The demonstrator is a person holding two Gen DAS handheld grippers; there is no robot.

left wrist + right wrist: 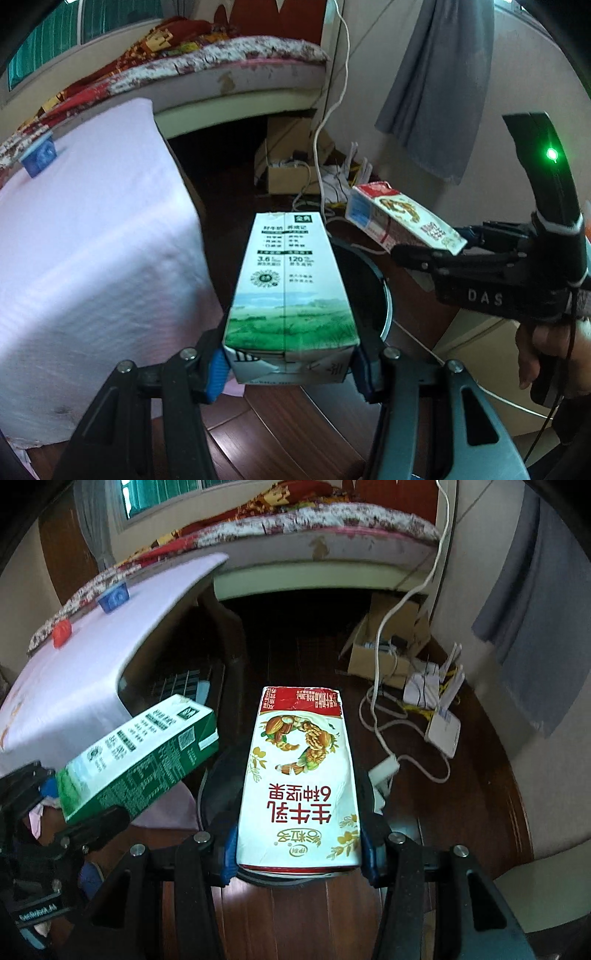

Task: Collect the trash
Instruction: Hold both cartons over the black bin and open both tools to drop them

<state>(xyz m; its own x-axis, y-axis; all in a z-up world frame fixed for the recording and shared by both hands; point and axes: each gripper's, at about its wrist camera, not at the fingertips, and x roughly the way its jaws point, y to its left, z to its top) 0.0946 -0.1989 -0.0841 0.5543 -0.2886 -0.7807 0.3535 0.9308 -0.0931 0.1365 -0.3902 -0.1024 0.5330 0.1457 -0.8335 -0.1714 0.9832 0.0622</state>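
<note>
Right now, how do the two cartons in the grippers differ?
The green carton shows a meadow print and green sides; the red carton shows nuts under a red band. The green carton sits in the left gripper, the red carton in the right gripper. Both are clamped at their near end, above the dark bin.

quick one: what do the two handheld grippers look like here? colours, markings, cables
Both grippers are black linkage frames with silver pivot bolts and blue finger pads. Seen from the left wrist, the right gripper carries white "DAS" lettering, a curved black handle with a lit green LED, white banding and a thin dark cable. The left gripper bears a small white label.
</note>
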